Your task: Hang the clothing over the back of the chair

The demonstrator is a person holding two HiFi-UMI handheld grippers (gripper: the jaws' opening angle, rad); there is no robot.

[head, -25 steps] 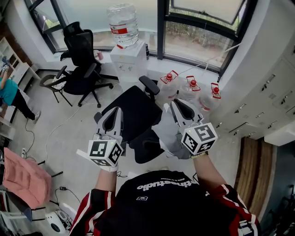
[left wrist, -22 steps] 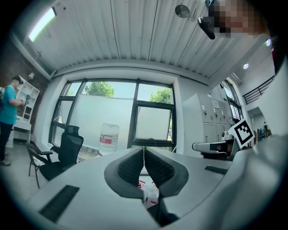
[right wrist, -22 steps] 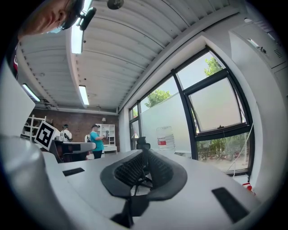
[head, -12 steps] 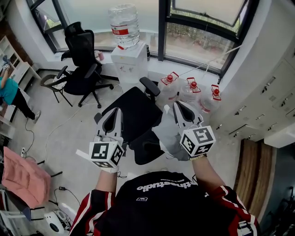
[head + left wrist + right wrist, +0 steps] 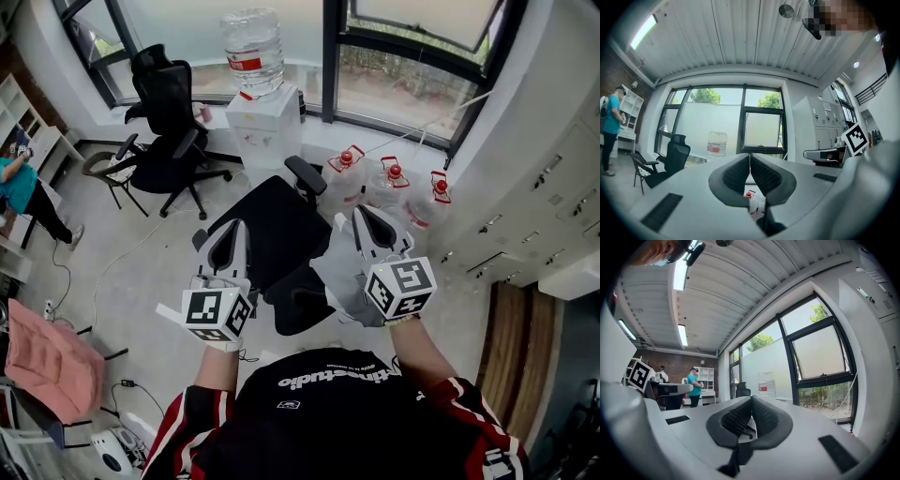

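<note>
One fresh change: shuts the right gripper [image 5: 751, 404] completely, pads pressed together, no cloth visible between them. Holds the left gripper [image 5: 750, 159] likewise pressed together and empty, with only bottles [image 5: 752, 206] seen through the gap lower down. Keeps both level above the chair [image 5: 267, 225]. Leaves the grey clothing [image 5: 336, 270] just beside the right gripper, seemingly draped on the chair's back [image 5: 298, 302] at its right end; impossible to tell whether touching the gripper. Suggests, as a judgement, either a release already made and the hanging nearly done, or a pinch on cloth too thin to see. Against the frame a second earlier: right jaws then slightly apart, now closed; grippers, clothing and chair in the same places; only the person in teal [image 5: 19, 183] at the far left shifted a little.
</note>
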